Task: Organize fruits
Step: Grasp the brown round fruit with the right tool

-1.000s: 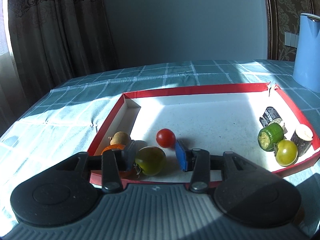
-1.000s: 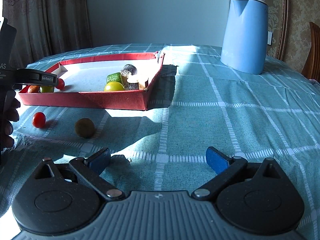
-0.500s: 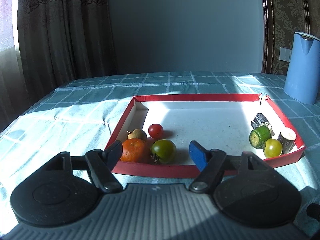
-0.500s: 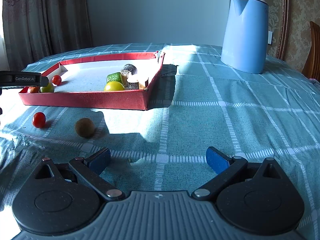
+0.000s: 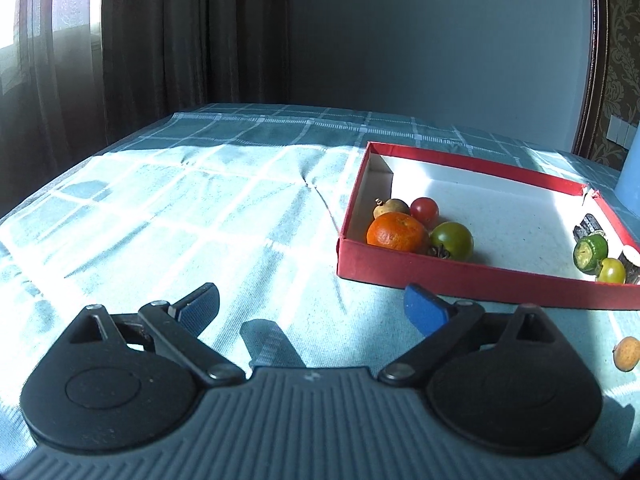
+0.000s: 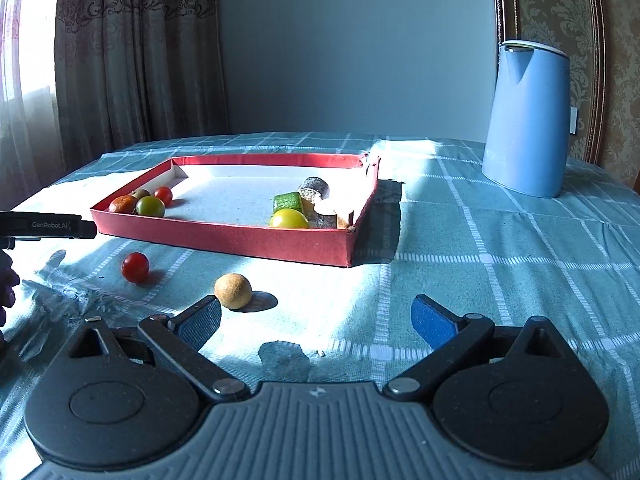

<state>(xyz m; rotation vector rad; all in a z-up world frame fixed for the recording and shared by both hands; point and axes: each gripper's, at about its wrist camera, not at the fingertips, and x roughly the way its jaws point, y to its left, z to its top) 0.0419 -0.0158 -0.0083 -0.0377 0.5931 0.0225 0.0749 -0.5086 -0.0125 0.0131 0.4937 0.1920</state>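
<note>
Desk [image 6: 500, 248] cloth wrinkled | our left fingers [image 5: 312, 310] and right fingers [image 6: 316, 318] spread, empty | risk: loose tomato [image 6: 135, 267], longan [image 6: 233, 291] roll if nudged.

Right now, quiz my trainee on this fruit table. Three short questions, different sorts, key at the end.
1. True or false: the orange lies inside the red box.
2. How many fruits lie loose on the tablecloth, outside the box, in the right wrist view?
3. Which stands right of the box: A) blue kettle, B) glass bowl, C) wooden crate?

Key
1. True.
2. Two: a red tomato and a round brown fruit.
3. A.

Extra: the left gripper and the right gripper are open, holding nothing.
</note>
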